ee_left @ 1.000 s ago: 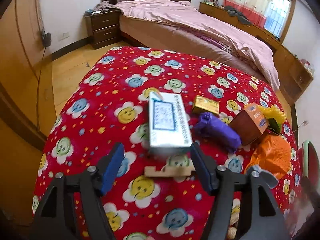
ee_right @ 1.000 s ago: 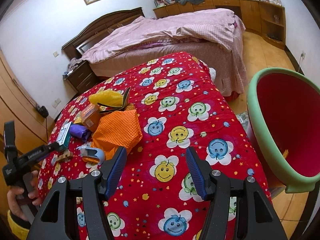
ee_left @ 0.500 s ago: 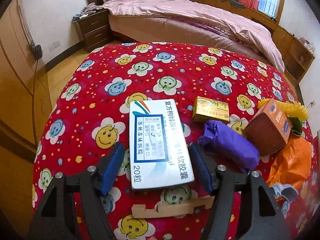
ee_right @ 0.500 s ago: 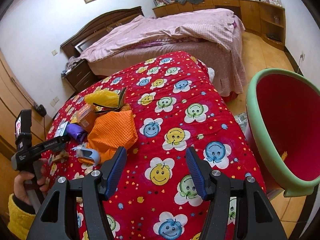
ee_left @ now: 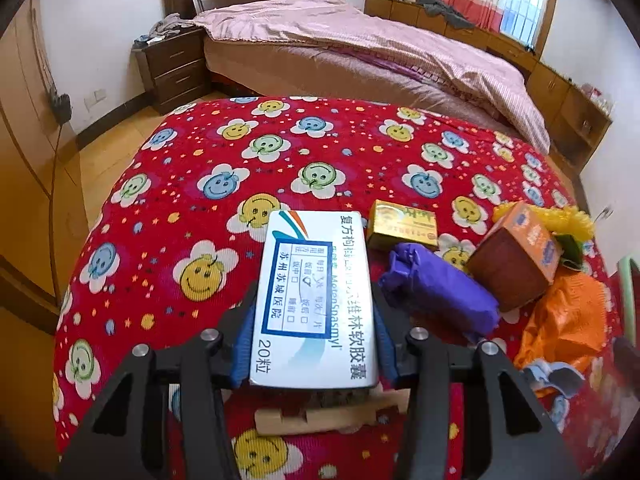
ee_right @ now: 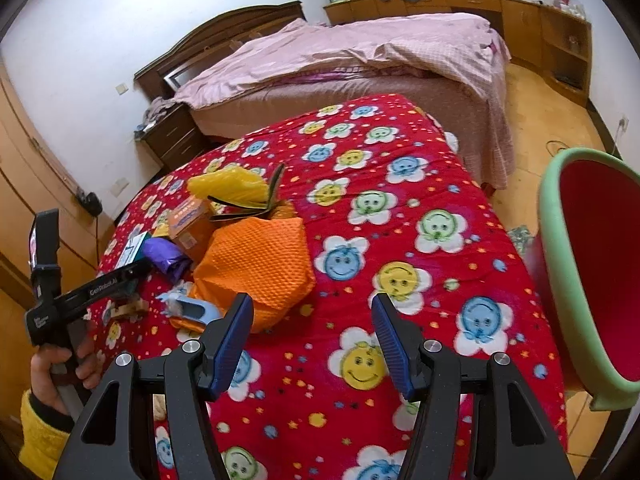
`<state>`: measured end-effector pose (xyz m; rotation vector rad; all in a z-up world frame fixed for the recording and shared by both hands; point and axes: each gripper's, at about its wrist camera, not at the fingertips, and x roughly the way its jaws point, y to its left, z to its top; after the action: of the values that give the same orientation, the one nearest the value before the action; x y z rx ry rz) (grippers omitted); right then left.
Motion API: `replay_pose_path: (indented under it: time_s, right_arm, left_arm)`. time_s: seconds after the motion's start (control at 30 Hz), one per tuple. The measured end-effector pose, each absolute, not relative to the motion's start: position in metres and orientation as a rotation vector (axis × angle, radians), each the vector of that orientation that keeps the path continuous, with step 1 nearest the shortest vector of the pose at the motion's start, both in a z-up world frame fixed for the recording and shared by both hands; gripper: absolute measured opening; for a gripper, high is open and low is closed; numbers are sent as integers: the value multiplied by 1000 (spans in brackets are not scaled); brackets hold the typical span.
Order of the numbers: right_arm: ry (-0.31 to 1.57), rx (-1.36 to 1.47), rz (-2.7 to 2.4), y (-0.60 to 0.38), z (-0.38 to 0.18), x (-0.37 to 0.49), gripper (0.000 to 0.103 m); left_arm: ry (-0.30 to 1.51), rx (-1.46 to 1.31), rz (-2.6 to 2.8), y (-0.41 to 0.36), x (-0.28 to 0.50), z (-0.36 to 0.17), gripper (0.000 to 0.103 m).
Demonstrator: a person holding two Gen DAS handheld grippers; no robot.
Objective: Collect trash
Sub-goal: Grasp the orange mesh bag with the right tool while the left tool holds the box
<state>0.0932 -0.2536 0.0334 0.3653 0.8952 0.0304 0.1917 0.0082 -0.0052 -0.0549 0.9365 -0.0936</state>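
My left gripper [ee_left: 314, 344] is shut on a white medicine box [ee_left: 316, 296] with blue print, its blue pads against both long sides. To the right of the box lie a purple wrapper [ee_left: 440, 300], a gold box [ee_left: 402, 226], a brown and orange carton [ee_left: 516, 256], a yellow bag [ee_left: 568, 218] and an orange padded bag [ee_left: 568, 320]. My right gripper [ee_right: 312, 340] is open and empty above the red smiley cloth [ee_right: 400, 240], just right of the orange padded bag [ee_right: 256, 264]. The left gripper shows in the right wrist view [ee_right: 132, 272].
A green bin with a red inside [ee_right: 592, 272] stands off the table's right edge. A wooden piece [ee_left: 316, 416] lies under the left gripper. A blue scrap [ee_right: 188, 308] lies by the orange bag. A bed [ee_right: 360, 64] and nightstand [ee_left: 176, 68] stand behind.
My left gripper has moved forward around the white medicine box and closed on it. My right gripper stays open and has barely moved.
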Motion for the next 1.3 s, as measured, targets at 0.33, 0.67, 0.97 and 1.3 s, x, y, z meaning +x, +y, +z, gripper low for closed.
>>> replay_pose_path:
  time_s: [0.33,0.67,0.97,1.3]
  right_arm:
    - [919,334,95,-229,27,119,63]
    - [964,288,78,-207,17,146,75]
    - [953,248,77,-199,11,144,64]
    - [883,299,135,-210,24,120,15]
  left_arm:
    - [874,-131,-113,14,150,10,51]
    - [861,-164,-128,16,136,11,51]
    - [868,-172,-145,12,131,7,51]
    - [857,-182,-184,3,118,15,51]
